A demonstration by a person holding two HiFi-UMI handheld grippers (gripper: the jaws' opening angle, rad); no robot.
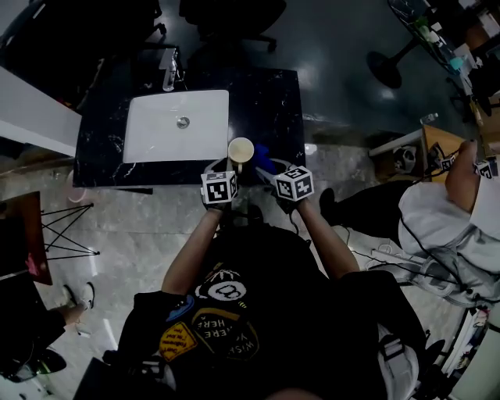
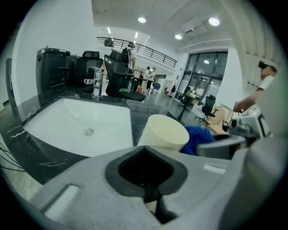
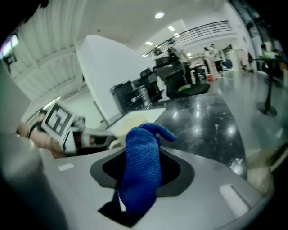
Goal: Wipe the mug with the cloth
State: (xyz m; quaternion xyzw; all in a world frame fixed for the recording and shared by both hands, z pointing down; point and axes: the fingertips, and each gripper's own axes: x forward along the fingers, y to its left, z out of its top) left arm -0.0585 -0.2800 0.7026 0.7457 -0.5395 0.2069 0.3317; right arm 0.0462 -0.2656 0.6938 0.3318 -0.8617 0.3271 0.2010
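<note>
A cream mug (image 1: 240, 149) is at the front edge of the black marble counter (image 1: 269, 98), just right of the sink. My left gripper (image 1: 230, 170) reaches it from below; in the left gripper view the mug (image 2: 163, 133) leans just beyond the jaws and a cream part of it sits in the slot of the gripper (image 2: 146, 173), so the jaws look shut on it. My right gripper (image 1: 268, 169) is shut on a blue cloth (image 1: 262, 158). In the right gripper view the cloth (image 3: 141, 164) stands up from the gripper (image 3: 137, 184), close to the mug (image 3: 130, 122).
A white sink (image 1: 176, 125) with a faucet (image 1: 169, 69) fills the counter's left part. Black office chairs (image 1: 226, 19) stand behind the counter. Another person (image 1: 449, 211) sits at the right, and someone's shoe (image 1: 80, 295) is at the left.
</note>
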